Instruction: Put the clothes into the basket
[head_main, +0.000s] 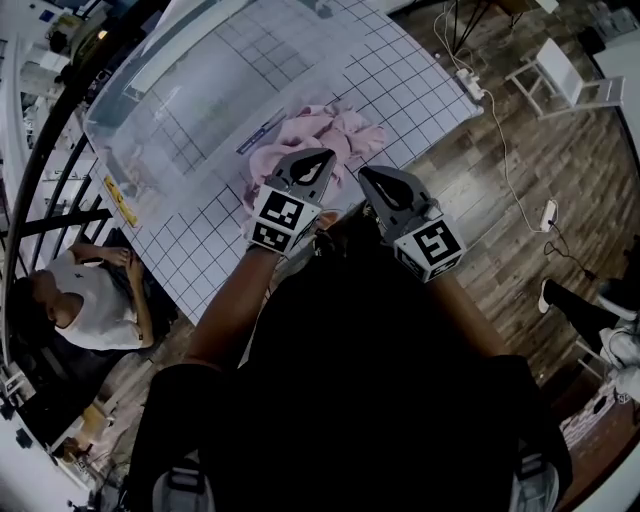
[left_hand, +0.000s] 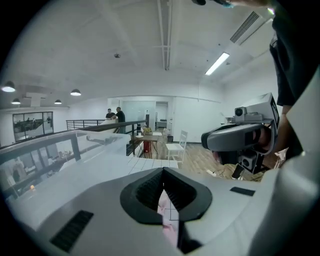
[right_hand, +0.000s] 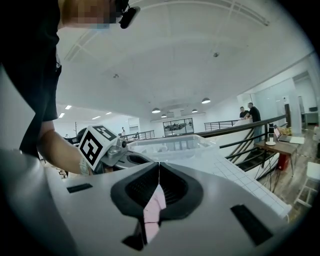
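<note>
Presently, items as found: one heap of pink clothes (head_main: 322, 132), which lay crumpled on the gridded table (head_main: 425, 88) at its near edge, outside the basket (head_main: 130, 150) and just beside its near wall. The basket, a clear plastic tub, stood further in toward the far edge and looked empty. Left gripper (head_main: 322, 157): jaws fully together, nothing held, tip poised over the heap; pink showed only through the gap behind the pads. Right gripper (head_main: 366, 176): jaws likewise met at the tip, nothing held, hanging beside the left at the heap's right margin. Step in hand, as judged: the approach to the clothes, with no grasp yet made. Next move would call for parting the jaws, lowering them into the folds, closing on the cloth, then lifting it over the basket's wall.
</note>
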